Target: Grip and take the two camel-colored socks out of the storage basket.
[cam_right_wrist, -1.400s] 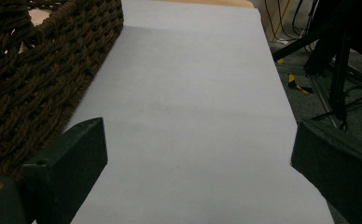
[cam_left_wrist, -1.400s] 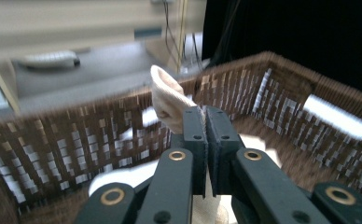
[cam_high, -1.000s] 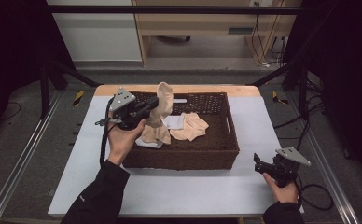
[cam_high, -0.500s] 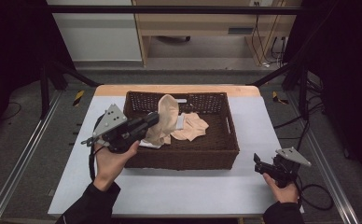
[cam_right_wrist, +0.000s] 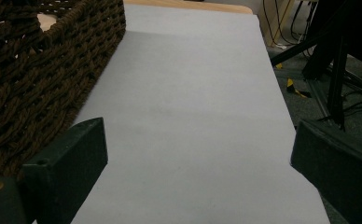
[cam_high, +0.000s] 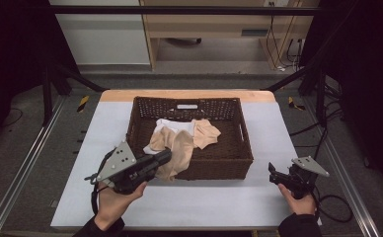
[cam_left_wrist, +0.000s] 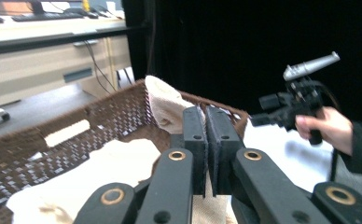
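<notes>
A dark woven basket (cam_high: 219, 165) stands mid-table with pale cloths in it. My left gripper (cam_high: 166, 157) is shut on a beige cloth (cam_high: 178, 148), which drapes over the basket's near rim at the front left. In the left gripper view the jaws (cam_left_wrist: 206, 117) are pressed together on that beige cloth (cam_left_wrist: 164, 103), which rises behind the tips above the basket (cam_left_wrist: 114, 116). My right gripper (cam_high: 274, 176) rests low over the table's front right, open. Its jaws (cam_right_wrist: 198, 154) stand wide apart over bare white mat, with the basket (cam_right_wrist: 39, 70) wall to their left.
Inside the basket lie a second beige cloth (cam_high: 207, 132) and a white cloth (cam_high: 172, 123). The white mat (cam_high: 204, 202) covers the table in front of and beside the basket. Dark frame rails run along both table sides.
My left gripper has moved from above the basket toward the table's front left, dragging the beige cloth over the near rim. The right gripper has stayed put.
</notes>
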### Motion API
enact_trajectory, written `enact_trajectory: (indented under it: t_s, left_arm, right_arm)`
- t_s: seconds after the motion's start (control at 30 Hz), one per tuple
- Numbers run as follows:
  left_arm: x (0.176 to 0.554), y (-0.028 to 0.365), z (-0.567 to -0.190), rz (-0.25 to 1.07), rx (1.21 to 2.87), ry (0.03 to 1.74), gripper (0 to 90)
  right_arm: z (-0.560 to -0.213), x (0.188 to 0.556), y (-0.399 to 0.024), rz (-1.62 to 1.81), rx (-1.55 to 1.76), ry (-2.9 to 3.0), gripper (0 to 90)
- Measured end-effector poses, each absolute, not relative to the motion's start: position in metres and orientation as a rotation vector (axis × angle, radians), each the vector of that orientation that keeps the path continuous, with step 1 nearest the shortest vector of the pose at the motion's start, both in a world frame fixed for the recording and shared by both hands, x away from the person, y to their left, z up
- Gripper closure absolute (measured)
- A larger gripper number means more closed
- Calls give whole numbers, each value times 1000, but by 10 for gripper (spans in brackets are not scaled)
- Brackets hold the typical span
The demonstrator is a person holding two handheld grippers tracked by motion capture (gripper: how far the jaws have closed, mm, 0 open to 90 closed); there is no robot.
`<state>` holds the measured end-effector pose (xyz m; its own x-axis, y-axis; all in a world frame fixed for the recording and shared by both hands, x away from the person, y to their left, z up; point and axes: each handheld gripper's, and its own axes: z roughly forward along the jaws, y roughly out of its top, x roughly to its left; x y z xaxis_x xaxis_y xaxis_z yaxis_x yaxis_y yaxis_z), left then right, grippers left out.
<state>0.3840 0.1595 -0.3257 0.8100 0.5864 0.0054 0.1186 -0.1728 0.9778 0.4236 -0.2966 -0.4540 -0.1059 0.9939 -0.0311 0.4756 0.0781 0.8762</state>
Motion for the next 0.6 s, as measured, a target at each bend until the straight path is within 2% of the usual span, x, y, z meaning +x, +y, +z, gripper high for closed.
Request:
enact_trajectory:
  t_s: [0.4, 0.6]
  left_arm:
    - [363, 153, -374, 361, 1840, 548, 868]
    - [367, 153, -404, 332, 1914, 602, 868]
  right_arm:
    - [-454, 423, -297, 960, 1479, 1667, 41]
    - [-454, 422, -297, 955, 1478, 1672, 41]
